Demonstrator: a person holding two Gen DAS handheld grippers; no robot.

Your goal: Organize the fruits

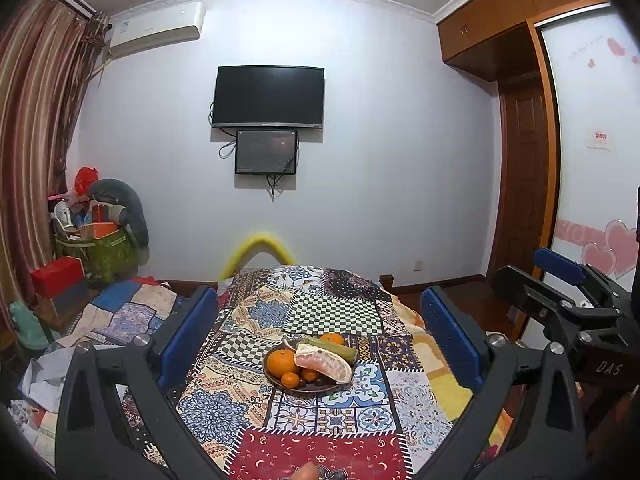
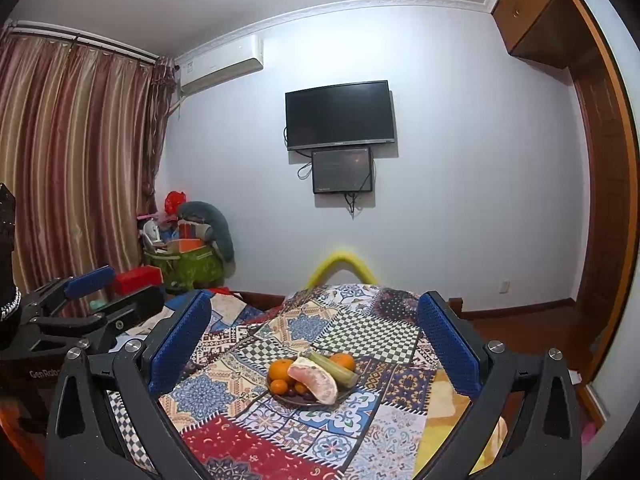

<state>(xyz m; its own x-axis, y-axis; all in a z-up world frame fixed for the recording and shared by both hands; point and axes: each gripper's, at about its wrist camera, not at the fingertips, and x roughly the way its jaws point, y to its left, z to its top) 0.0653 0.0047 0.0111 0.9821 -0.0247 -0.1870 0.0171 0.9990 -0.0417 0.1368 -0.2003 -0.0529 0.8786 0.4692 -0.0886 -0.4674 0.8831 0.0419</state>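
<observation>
A dark plate rests on the patchwork cloth in the middle of the table. On it lie a large orange, a small orange, another orange at the back, a peeled pomelo piece, a green stalk and small dark fruits. My left gripper is open, held above and short of the plate, holding nothing. The right gripper is also open and empty, framing the plate, the pomelo piece and the oranges from a little to the right. Each gripper appears at the edge of the other's view.
The patchwork cloth covers the whole table. A yellow curved chair back rises at its far end. Left of the table are loose papers, a red box and a full green bag. A wardrobe stands on the right.
</observation>
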